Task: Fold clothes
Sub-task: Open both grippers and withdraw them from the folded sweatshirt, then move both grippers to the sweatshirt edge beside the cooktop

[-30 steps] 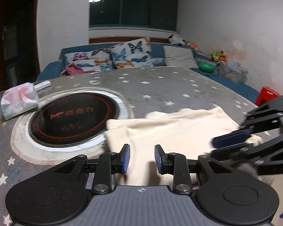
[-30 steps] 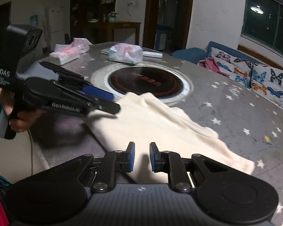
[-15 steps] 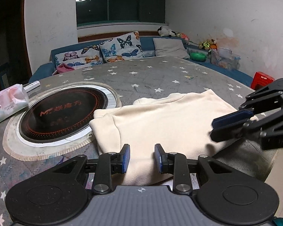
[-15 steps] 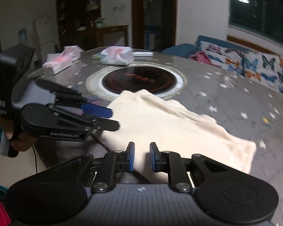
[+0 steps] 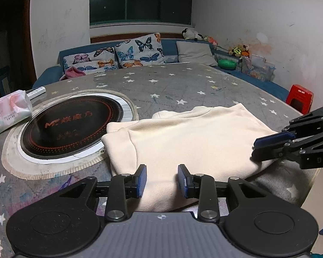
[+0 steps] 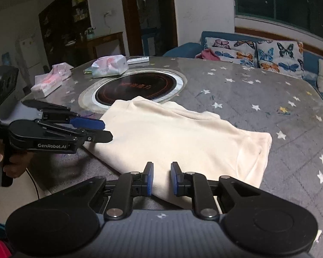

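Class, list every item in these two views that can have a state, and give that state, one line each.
cream garment: folded, flat on the table, near its edge
left gripper: jaws opening, nothing clamped
right gripper: jaws slightly apart, nothing clamped
built-in cooktop: dark, one edge under the garment
tissue pack: lying beside the cooktop

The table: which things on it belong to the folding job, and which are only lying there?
Belong to the job:
- cream garment, lying partly folded near the table edge
- left gripper, jaws opening, with the garment's near edge between them
- right gripper, at the garment's near edge

Only lying about:
- round cooktop
- two tissue packs
- remote control
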{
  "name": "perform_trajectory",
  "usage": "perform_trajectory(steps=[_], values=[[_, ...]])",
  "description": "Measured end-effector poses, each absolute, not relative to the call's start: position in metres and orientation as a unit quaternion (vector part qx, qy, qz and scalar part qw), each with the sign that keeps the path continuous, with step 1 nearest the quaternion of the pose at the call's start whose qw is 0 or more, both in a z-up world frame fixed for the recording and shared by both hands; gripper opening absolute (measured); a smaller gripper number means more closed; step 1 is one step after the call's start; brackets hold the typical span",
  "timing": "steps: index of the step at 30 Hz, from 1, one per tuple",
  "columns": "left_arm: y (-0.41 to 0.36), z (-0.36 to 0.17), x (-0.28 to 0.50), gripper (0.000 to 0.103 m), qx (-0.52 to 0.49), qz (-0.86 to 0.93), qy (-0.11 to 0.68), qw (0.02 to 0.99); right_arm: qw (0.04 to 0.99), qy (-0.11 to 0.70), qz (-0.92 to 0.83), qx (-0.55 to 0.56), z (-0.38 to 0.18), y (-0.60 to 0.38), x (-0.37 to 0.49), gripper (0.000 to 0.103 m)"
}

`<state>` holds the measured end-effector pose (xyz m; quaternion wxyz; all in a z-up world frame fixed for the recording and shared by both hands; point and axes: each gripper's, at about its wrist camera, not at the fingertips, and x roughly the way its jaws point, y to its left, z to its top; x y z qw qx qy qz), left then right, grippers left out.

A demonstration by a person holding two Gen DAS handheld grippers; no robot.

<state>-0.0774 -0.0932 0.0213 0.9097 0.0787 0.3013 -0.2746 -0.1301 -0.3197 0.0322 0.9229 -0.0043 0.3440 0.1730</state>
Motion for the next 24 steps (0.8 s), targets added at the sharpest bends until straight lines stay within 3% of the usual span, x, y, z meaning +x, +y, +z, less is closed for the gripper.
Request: perform_trajectory(steps=[24], values=[[-0.095, 0.024, -0.072, 0.041, 0.073, -0.267, 0.312, 0.909, 0.93, 0.348, 0.121, 0.006, 0.029, -0.351, -0.133, 0.018]])
